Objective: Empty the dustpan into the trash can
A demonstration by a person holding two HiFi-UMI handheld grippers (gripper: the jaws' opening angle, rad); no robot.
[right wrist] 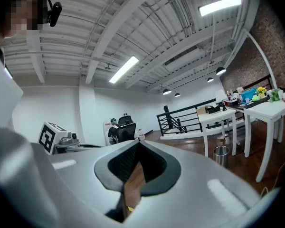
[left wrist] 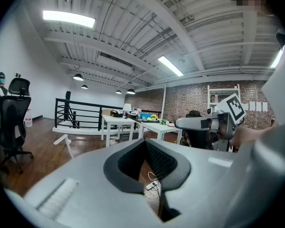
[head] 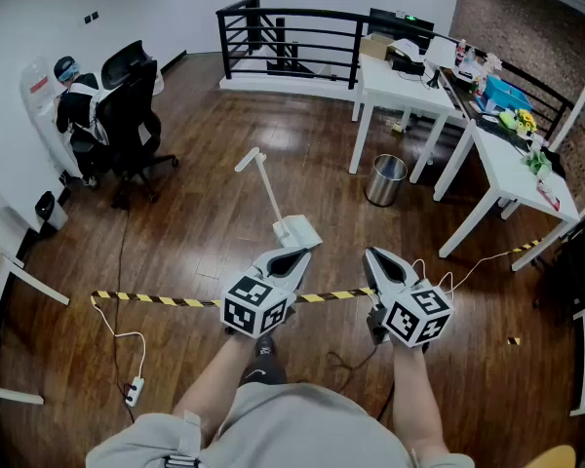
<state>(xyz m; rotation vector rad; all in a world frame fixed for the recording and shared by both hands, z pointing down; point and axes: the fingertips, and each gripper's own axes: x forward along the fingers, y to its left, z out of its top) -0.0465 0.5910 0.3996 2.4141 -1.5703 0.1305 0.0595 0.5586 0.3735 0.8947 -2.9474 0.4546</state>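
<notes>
A white long-handled dustpan (head: pixel 298 230) stands on the wood floor just ahead of my left gripper (head: pixel 297 253), its handle slanting away to the upper left. In the left gripper view only the handle of the dustpan (left wrist: pixel 64 142) shows, at the left. The round metal trash can (head: pixel 385 180) stands farther off beside a white table leg, and it appears as the small trash can (right wrist: pixel 221 156) in the right gripper view. My left gripper (left wrist: pixel 145 142) is shut and empty. My right gripper (head: pixel 370 253) hovers level beside it, also shut with nothing between the jaws, as the right gripper (right wrist: pixel 138 144) shows in its own view.
Yellow-black tape (head: pixel 156 300) runs across the floor under my grippers. White tables (head: pixel 512 169) with clutter stand at the right, a black railing (head: pixel 283 37) at the back, office chairs (head: pixel 127 125) at the left. A cable with a power strip (head: pixel 134 390) lies lower left.
</notes>
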